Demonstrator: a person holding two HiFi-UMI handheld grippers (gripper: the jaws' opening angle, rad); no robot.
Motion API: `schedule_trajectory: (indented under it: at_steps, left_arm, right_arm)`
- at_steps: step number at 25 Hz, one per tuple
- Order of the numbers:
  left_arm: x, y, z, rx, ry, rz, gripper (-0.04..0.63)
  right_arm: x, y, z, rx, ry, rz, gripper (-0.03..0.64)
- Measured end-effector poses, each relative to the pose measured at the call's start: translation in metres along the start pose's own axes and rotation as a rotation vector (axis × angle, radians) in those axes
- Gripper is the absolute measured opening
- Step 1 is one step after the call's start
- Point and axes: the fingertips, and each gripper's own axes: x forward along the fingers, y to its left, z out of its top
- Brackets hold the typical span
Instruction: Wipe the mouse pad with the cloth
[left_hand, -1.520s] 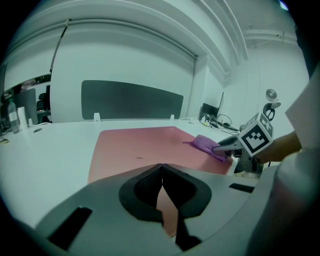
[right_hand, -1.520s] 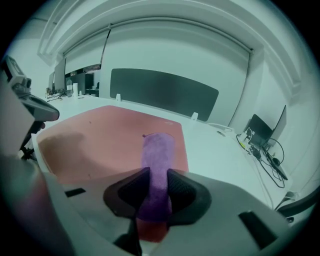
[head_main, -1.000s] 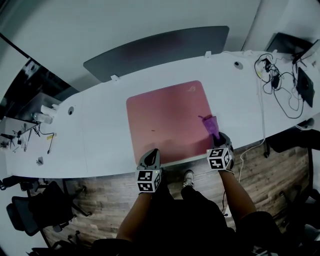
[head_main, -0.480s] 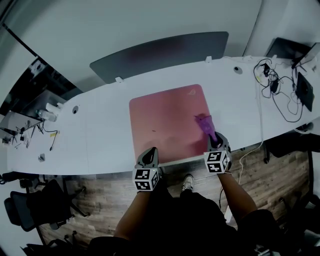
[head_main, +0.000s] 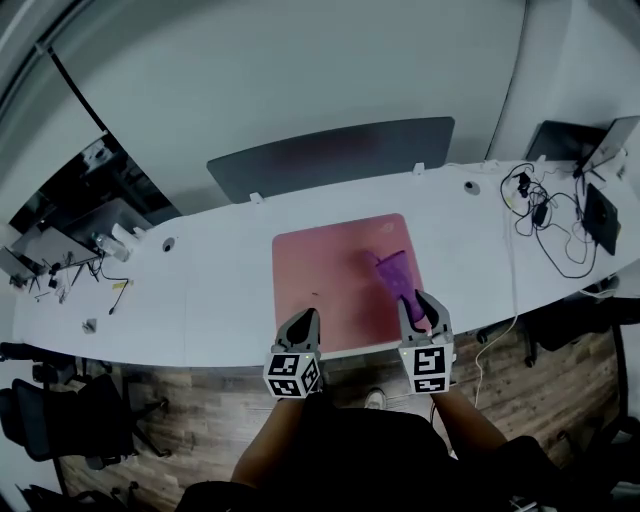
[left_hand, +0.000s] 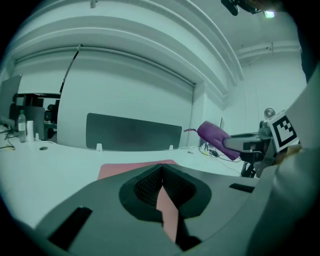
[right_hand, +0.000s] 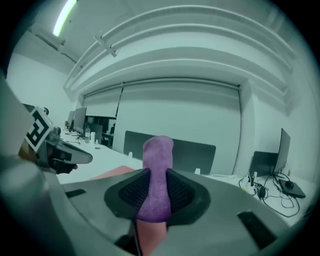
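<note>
The pink mouse pad (head_main: 335, 275) lies flat on the white desk (head_main: 210, 300), near its front edge. My right gripper (head_main: 416, 302) is shut on a purple cloth (head_main: 392, 272), which sticks out forward over the pad's right side. In the right gripper view the cloth (right_hand: 158, 165) stands up between the jaws of that gripper (right_hand: 156, 181). In the left gripper view the cloth (left_hand: 216, 136) hangs in the air, clear of the desk. My left gripper (head_main: 302, 320) is shut on nothing at the pad's front edge, and the pad (left_hand: 131, 168) shows beyond its closed jaws (left_hand: 161, 174).
A dark grey divider panel (head_main: 330, 155) stands along the desk's far edge. Tangled cables and dark devices (head_main: 560, 215) lie at the right end, bottles and small items (head_main: 110, 240) at the left. An office chair (head_main: 60, 420) stands on the wooden floor at lower left.
Both grippers have risen and drawn back toward the desk's front edge. The right one has lifted the purple cloth off the pad's right side.
</note>
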Motion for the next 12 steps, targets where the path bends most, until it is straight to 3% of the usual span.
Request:
schedule_trajectory:
  at_steps: [5, 12]
  left_arm:
    - [-0.007, -0.018, 0.023, 0.036, -0.059, -0.032, 0.021]
    - [-0.010, -0.024, 0.044, 0.074, -0.106, -0.029, 0.021]
  right_arm:
    - [-0.022, 0.004, 0.038, -0.027, -0.080, 0.025, 0.098]
    - [-0.019, 0.000, 0.047, 0.002, -0.112, 0.035, 0.098]
